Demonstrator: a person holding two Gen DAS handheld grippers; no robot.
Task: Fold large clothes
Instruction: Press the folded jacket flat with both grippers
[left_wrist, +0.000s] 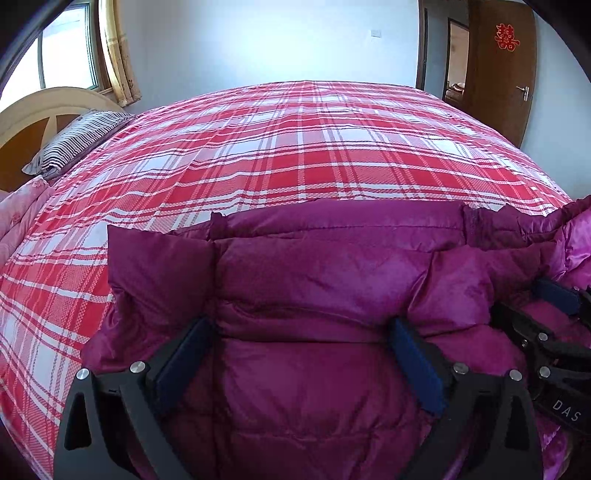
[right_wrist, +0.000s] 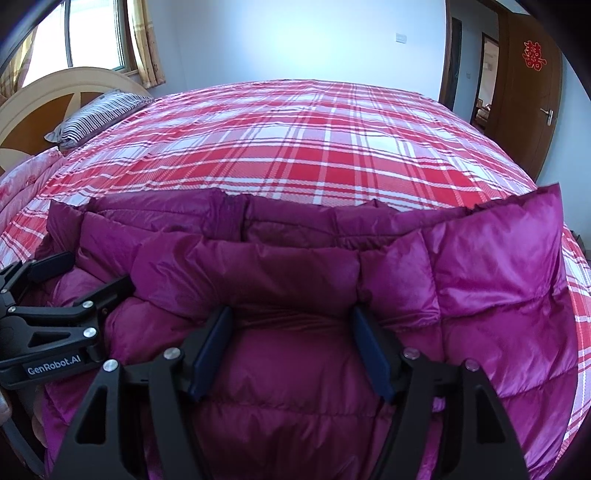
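One magenta puffer coat (left_wrist: 314, 280) lies bunched at the near edge of the bed (left_wrist: 295, 147), on its red plaid cover. Only the left wrist view shows the coat's left corner flap; only the right wrist view shows its right quilted panel (right_wrist: 491, 266). Two claws tilt downward side by side: the left claw (left_wrist: 301, 332) spread wide over the padding, the right claw (right_wrist: 291, 321) parted, neither pinching fabric. One striped pillow (left_wrist: 74, 140) sits far left.

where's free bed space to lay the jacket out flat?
Free: the wide plaid sheet beyond the purple jacket, running to the far edge by the door, and the strip left of it below the striped pillow. Crowded: the near edge, where both grippers, left and right, sit on the jacket.
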